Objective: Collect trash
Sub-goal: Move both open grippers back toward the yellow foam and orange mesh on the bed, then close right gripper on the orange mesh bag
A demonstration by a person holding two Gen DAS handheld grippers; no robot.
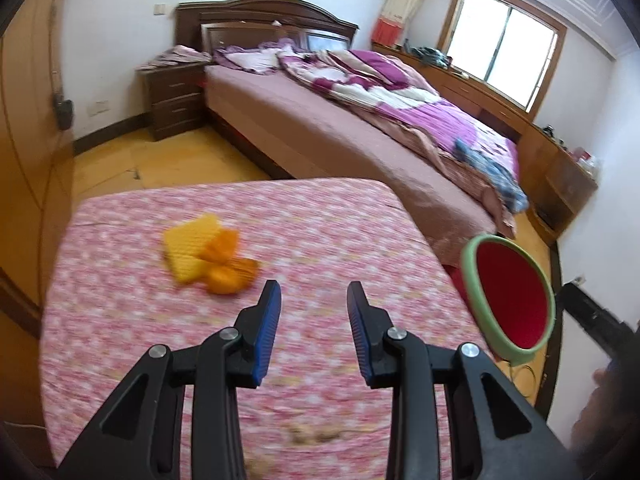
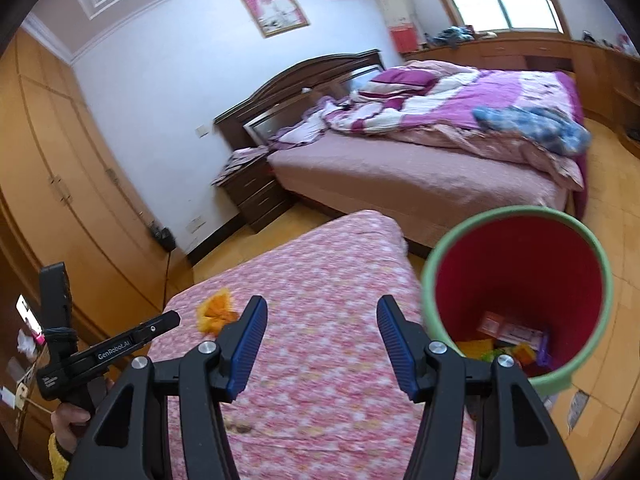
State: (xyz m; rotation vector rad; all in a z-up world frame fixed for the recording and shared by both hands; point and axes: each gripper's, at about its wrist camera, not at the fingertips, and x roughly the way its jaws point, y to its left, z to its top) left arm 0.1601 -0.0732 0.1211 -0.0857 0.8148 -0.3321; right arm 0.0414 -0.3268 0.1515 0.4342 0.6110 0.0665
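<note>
While both tools hang above the pink floral cover, the scene reads from near to far as follows.

Left gripper (image 1: 314,286): blue-padded jaws parted with nothing between them, tilted down over the desk.

Right gripper (image 2: 320,304): jaws parted wider, also empty, pointing at the gap between desk and bin.

Hand (image 2: 70,420): seen at the lower left of the right wrist view, wrapped round the black handle of the left tool, with a yellow sleeve cuff below it.

Desk (image 1: 320,216): covered in a pink and white floral cloth; a small brownish smudge lies on its near part.

Trash on the desk (image 1: 210,254): a yellow piece and crumpled orange pieces touching one another, lying ahead and to the left of the left gripper's fingertips, apart from them.

Bin (image 2: 436,256): red inside with a pale green rim, standing on the floor just beside the desk's right edge.

Trash in the bin (image 2: 512,340): several coloured wrappers at the bottom, among them pink, yellow and purple; blurred, so kinds cannot be told.

Bed (image 1: 320,120): beyond the desk, with a rumpled purple and white quilt and a blue patterned cloth near its foot.

Nightstand (image 1: 176,96): dark wood, beside the headboard.

Window (image 1: 504,44): bright, on the far wall.
</note>
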